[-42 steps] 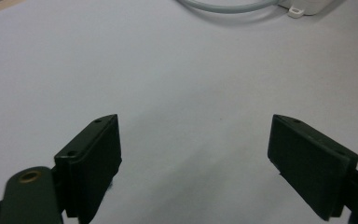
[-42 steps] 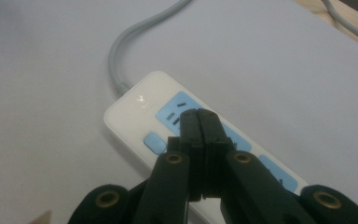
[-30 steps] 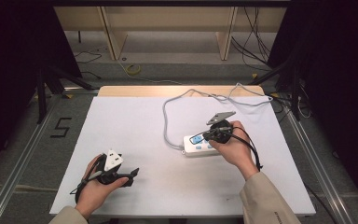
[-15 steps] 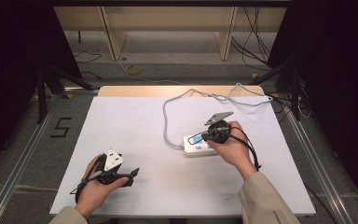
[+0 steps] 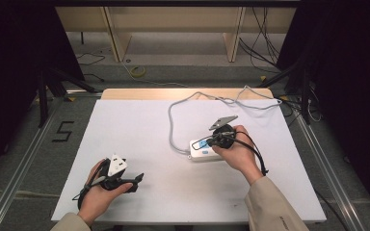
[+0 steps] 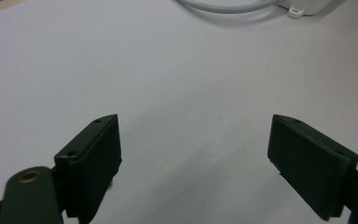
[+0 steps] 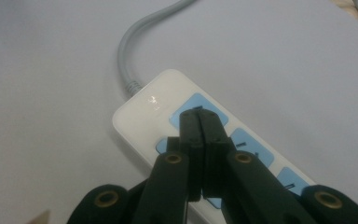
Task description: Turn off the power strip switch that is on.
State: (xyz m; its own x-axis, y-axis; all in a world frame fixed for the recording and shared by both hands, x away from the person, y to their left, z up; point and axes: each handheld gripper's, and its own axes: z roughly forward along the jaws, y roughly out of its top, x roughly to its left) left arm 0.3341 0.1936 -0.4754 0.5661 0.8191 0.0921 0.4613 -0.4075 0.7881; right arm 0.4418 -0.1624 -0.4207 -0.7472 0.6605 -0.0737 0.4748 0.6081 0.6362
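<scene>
White power strip (image 5: 203,150) lying flat, long axis left-right, cord end left

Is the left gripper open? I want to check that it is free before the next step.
Yes, the left gripper has its jaws wide apart over the bare white table, nothing between them.

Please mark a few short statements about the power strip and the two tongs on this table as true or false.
1. The right tongs are shut, their tips over the power strip. True.
2. The left tongs are clamped on the grey cable. False: they are open over the bare white table, apart from the cable.
3. The power strip has blue sockets. True.
4. A plug sits in one of the sockets. False: none of the sockets in view holds a plug.
5. The power strip lies nearer the right hand than the left hand. True.
</scene>
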